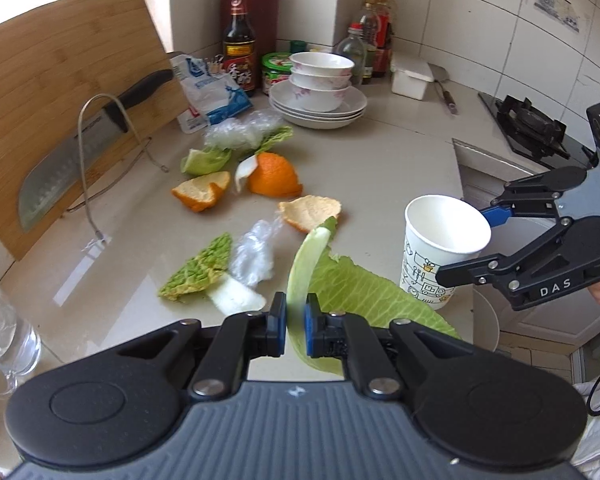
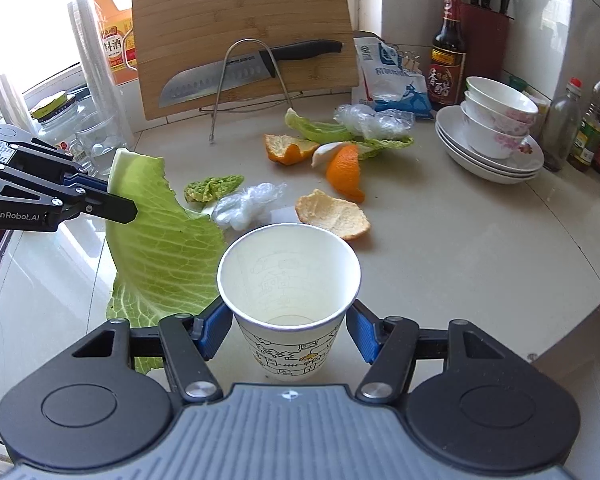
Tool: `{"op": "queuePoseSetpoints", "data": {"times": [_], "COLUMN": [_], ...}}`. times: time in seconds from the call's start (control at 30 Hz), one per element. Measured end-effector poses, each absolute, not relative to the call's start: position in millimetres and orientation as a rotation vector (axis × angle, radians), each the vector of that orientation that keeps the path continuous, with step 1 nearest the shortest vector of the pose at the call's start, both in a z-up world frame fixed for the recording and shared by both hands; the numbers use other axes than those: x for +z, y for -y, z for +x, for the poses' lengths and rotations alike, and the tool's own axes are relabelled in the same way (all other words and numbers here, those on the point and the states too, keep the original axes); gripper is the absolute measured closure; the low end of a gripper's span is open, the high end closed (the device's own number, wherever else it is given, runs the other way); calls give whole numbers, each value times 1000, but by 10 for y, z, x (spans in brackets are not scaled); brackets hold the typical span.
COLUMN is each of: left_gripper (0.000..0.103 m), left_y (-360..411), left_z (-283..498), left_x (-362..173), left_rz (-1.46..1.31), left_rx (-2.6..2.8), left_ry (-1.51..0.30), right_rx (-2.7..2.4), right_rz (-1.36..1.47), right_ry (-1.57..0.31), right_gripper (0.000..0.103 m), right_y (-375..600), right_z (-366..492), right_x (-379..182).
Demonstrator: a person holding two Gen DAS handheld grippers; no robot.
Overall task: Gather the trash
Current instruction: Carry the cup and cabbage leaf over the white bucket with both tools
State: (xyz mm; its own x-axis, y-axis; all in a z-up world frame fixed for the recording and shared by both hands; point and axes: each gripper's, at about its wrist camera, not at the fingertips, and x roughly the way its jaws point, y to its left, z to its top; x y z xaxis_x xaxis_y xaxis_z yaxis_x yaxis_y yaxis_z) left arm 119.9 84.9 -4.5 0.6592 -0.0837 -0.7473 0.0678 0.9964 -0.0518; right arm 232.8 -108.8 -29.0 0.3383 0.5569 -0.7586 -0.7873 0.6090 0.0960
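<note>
My left gripper [image 1: 296,320] is shut on the pale stem of a big green cabbage leaf [image 1: 360,280] and holds it just left of a white paper cup [image 1: 440,248]. In the right wrist view the leaf [image 2: 160,232] hangs from the left gripper [image 2: 108,196]. My right gripper [image 2: 288,328] is shut on the empty paper cup [image 2: 288,280], which stands upright. Orange peels [image 2: 342,172], crumpled plastic film [image 2: 248,204] and smaller cabbage scraps [image 2: 212,188] lie scattered on the counter [image 2: 460,248] behind the cup.
A cutting board [image 2: 244,12] leans at the back with a knife [image 2: 228,76] on a wire rack. Stacked bowls and plates [image 2: 496,132], sauce bottles [image 2: 448,48], a salt bag [image 2: 392,76] and glass jars [image 2: 96,140] ring the counter. A gas stove [image 1: 532,124] lies to the right.
</note>
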Motion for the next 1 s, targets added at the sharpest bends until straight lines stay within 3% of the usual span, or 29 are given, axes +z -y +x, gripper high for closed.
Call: {"op": "queuePoseSetpoints", "data": {"times": [0.57,1.0], "left_gripper": [96,96], "left_y": [478,1246], "left_z": [1802,2057], "left_x": [-154,-353], "left_rz": [74,66], "left_rx": [-411,-464], "left_ry": [-851,-843], "right_rx": [547,357], "right_rz": [-181,-137], "right_ry": [-894,-1030], "right_gripper": [35,35], "right_y": [2632,3522], "right_z": [2220,2565], "right_x": [-412,-1393]}}
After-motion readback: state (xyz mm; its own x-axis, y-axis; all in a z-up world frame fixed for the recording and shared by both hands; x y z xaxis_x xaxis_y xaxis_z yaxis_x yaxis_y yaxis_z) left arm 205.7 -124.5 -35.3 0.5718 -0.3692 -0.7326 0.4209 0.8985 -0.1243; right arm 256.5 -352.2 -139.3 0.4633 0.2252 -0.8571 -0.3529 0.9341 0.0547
